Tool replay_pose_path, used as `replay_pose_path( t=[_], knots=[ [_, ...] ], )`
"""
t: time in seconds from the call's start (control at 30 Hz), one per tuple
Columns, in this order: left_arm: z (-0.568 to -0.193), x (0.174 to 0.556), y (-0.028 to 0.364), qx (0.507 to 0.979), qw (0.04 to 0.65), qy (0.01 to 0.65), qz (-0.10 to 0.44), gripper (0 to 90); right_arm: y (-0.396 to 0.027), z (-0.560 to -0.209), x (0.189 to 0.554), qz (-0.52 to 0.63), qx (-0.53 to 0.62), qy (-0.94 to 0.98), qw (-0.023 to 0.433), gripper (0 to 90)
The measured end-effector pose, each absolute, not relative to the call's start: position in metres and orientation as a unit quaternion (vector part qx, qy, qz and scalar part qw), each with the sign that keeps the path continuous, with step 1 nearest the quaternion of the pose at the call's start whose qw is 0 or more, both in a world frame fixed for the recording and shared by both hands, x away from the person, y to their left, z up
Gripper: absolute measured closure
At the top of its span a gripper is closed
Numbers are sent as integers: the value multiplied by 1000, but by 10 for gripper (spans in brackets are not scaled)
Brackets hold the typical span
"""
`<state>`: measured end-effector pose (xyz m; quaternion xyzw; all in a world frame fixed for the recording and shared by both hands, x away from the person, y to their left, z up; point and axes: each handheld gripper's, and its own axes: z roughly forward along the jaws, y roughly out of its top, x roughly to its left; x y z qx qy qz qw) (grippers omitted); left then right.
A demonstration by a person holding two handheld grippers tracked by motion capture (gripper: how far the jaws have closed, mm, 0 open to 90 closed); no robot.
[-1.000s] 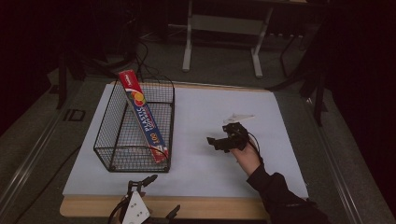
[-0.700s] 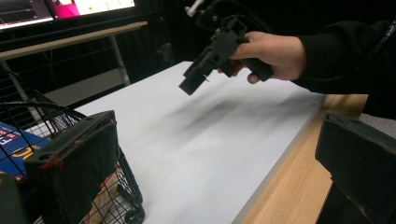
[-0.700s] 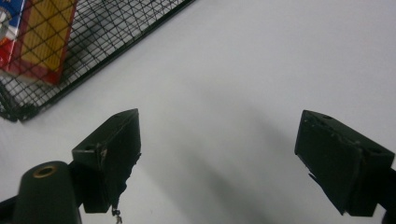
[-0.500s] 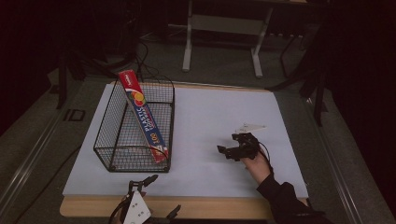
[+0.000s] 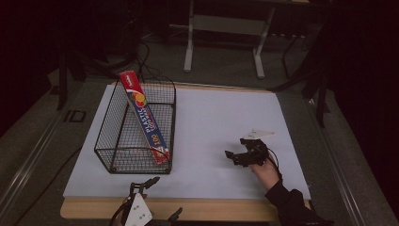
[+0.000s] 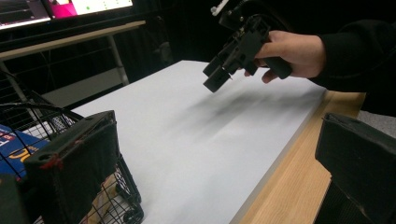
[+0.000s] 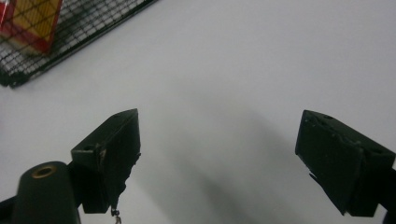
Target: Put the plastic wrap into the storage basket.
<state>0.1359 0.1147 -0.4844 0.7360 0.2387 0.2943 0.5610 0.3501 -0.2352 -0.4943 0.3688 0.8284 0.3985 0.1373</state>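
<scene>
Wire-mesh black basket (image 5: 120,141) stands on the left part of the white table sheet (image 5: 211,117), and the plastic food wrap box (image 5: 143,115) already sits inside it, so the placing looks done as far as I can judge. Box is long and narrow, blue on its printed face with red ends and an orange-yellow roundel near the top; it leans at a slant, lower end down in the basket's near right corner, upper red end poking above the far rim. Its red and yellow corner shows through the mesh in the right gripper view (image 7: 28,23). Right gripper (image 5: 234,157) is held just above bare sheet, well apart from the basket, its jaws spread wide with nothing between them; the left gripper view shows the person's hand (image 6: 292,53) around its handle. Left gripper (image 5: 153,181) sits at the near table edge just in front of the basket, jaws likewise apart and empty, pads (image 6: 74,163) clear of the wire. Judgement: nothing loose remains on the sheet to collect; what is left, if anything, is parking both tools.
</scene>
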Motion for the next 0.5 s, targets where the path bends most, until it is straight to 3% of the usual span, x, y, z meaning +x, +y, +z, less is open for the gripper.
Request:
replay_pose_path(
  t=[0.5],
  knots=[
    [-484,136,115,738,561,236,292,1,-236,-494,351,406,359,827,150,140]
  ],
)
